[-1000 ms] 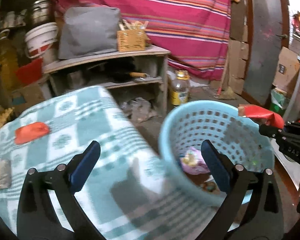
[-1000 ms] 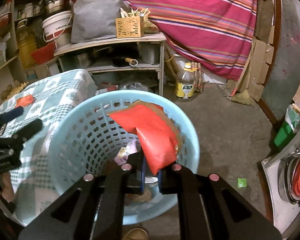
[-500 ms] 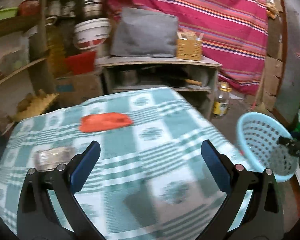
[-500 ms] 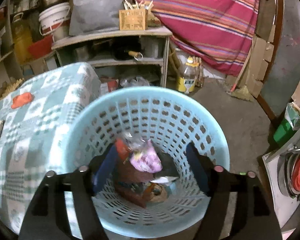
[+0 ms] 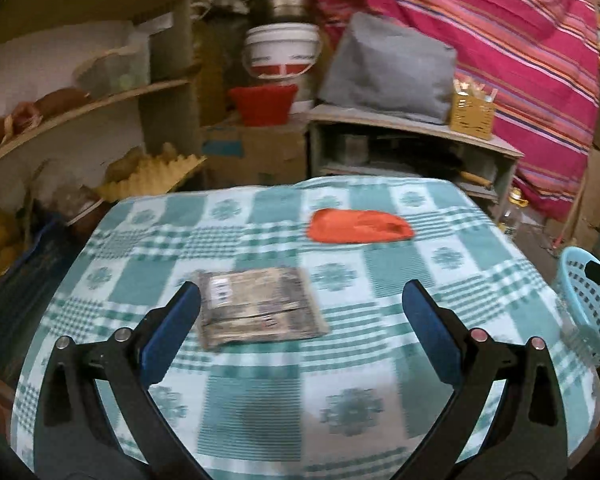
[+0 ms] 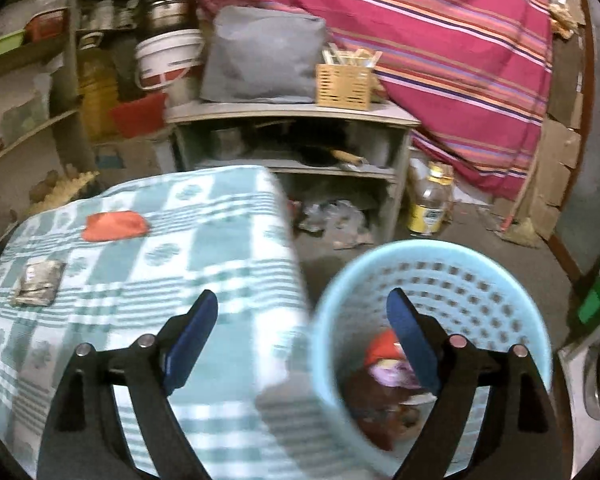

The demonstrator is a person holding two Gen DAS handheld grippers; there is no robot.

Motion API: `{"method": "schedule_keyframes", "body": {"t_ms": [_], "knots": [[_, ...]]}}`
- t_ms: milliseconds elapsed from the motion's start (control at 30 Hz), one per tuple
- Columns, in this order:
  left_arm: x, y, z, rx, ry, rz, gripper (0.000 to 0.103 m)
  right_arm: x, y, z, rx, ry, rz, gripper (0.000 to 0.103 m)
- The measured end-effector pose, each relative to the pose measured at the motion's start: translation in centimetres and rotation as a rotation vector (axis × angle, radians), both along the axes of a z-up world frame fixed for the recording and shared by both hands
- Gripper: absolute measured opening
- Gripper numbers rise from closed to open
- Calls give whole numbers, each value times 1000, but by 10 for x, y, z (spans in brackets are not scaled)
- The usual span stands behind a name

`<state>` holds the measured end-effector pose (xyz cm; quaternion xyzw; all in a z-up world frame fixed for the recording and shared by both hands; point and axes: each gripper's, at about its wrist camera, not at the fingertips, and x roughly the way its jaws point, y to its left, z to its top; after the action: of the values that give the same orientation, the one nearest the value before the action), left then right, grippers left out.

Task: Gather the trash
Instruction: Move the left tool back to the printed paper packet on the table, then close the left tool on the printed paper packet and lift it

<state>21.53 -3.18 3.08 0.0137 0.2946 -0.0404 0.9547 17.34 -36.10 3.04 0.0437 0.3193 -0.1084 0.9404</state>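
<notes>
The left gripper (image 5: 300, 312) hangs with its jaws spread wide and empty above the checked tablecloth (image 5: 260, 400), facing the flat silvery wrapper (image 5: 258, 308) that lies near its left finger; the orange-red packet (image 5: 360, 226) lies farther off, right of centre. To lift the wrapper well, centre it between the fingers, come down low and pinch one raised edge without gathering cloth. The right gripper (image 6: 302, 336), also wide and empty, hovers by the blue basket (image 6: 440, 256) of collected trash off the table's right edge.
</notes>
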Motion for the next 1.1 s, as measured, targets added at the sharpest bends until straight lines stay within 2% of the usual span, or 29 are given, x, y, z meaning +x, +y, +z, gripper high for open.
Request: {"method": "schedule_keyframes", "body": {"t_ms": [100,267,467,700,833,1000,1100], "knots": [[4,22,-4,-19,4,30,97,13,28,-5,-6,7,40,87],[18,45,-22,-25,62,64,97,30,73,-14,-17,17,110,87],[38,62,-42,-46,116,92,97,49,105,-30,-56,36,169,87],[59,73,-52,-86,143,112,97,60,108,-39,-64,52,178,88],[74,77,-63,-116,205,111,97,63,107,-40,-55,49,185,88],[90,72,-77,-47,264,116,97,67,101,-44,-63,60,185,88],[97,71,-85,-31,301,113,97,69,97,-45,-40,65,177,88]]}}
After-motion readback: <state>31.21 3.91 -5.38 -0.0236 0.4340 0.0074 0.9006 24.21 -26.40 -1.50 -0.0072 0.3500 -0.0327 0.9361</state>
